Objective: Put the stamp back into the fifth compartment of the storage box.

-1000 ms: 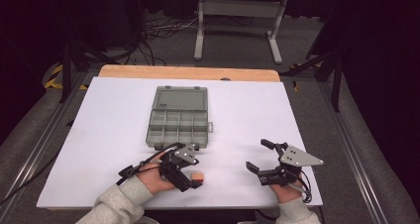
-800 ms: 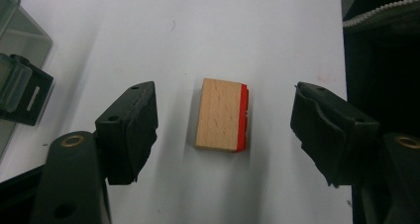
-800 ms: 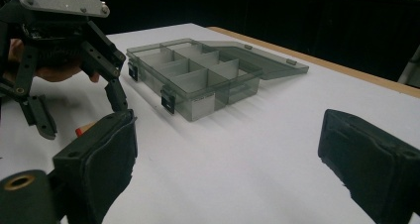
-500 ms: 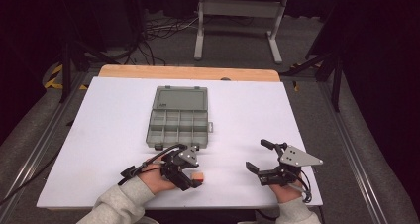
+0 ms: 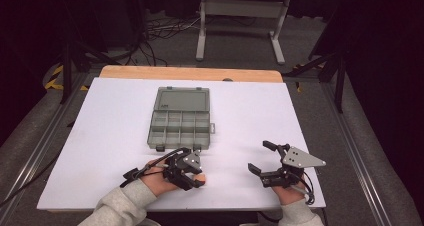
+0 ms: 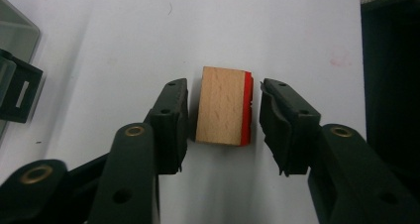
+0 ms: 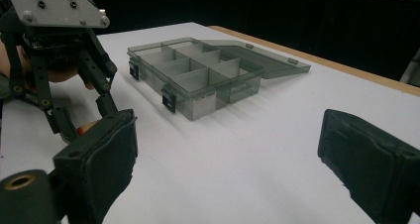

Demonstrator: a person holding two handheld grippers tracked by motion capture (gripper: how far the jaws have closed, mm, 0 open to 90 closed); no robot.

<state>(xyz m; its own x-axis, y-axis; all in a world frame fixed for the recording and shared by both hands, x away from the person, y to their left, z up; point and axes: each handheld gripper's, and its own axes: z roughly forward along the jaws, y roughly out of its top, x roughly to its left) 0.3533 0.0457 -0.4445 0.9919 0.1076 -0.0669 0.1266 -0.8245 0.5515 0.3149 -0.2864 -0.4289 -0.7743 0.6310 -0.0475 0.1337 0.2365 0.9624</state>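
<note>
Left tongs (image 6: pixel 224 117), jaws just closing, flank a small wooden block with a red face (image 6: pixel 224 106) on the white worktop (image 5: pixel 100 136), narrow gaps remaining. Behind: open grey compartment box (image 5: pixel 180 118). Right tongs (image 5: pixel 262 157) stand wide open, empty.

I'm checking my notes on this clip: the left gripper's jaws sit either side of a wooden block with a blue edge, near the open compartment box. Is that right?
Not quite: the edge is red, not blue. The left gripper view shows the wooden block with a red edge between the jaws of the left gripper, which have just been closing, with small gaps left on both sides. The open compartment box does lie nearby.
</note>
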